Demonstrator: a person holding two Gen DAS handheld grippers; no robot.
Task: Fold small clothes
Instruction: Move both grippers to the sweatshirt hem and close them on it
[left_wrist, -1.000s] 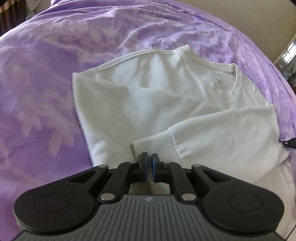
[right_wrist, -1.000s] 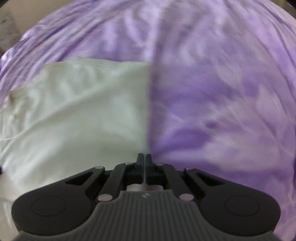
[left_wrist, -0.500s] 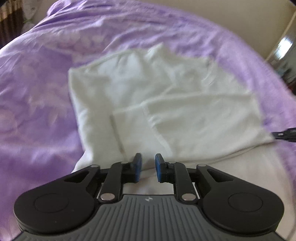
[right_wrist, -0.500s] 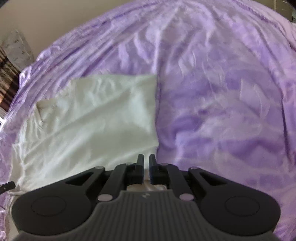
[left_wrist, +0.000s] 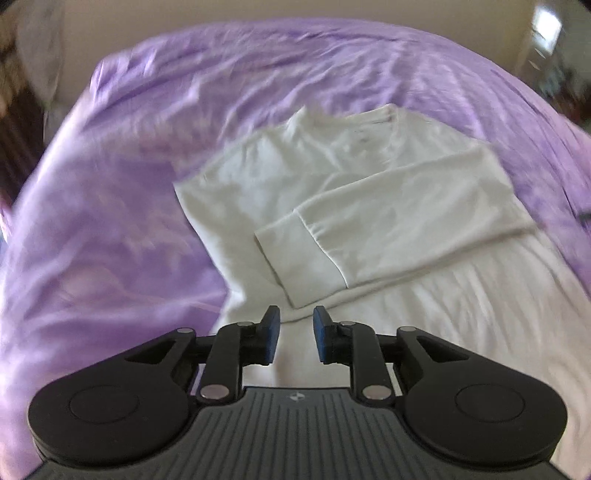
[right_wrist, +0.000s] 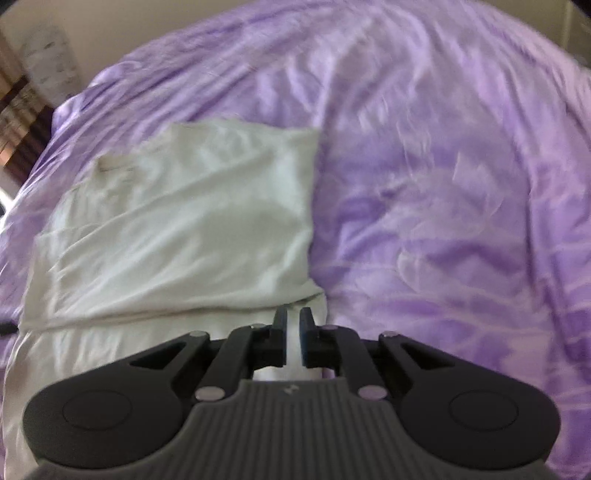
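Lighting: soft, even daylight; a bright window (left_wrist: 546, 26) glares at the left view's upper right corner. Shadows: faint, under cloth folds. Blur: motion smear across purple bedspread (right_wrist: 443, 184) and white shirt (left_wrist: 369, 206), heaviest toward edges. Distortion: strong fisheye bowing; corners darkened. Sharpest: black gripper bodies in the foreground.

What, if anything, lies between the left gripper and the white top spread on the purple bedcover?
Nothing visible. The left gripper hangs above the white top with its jaws apart and empty, having just been opening. The folded sleeve lies directly ahead, and only bare purple bedcover surrounds the garment.
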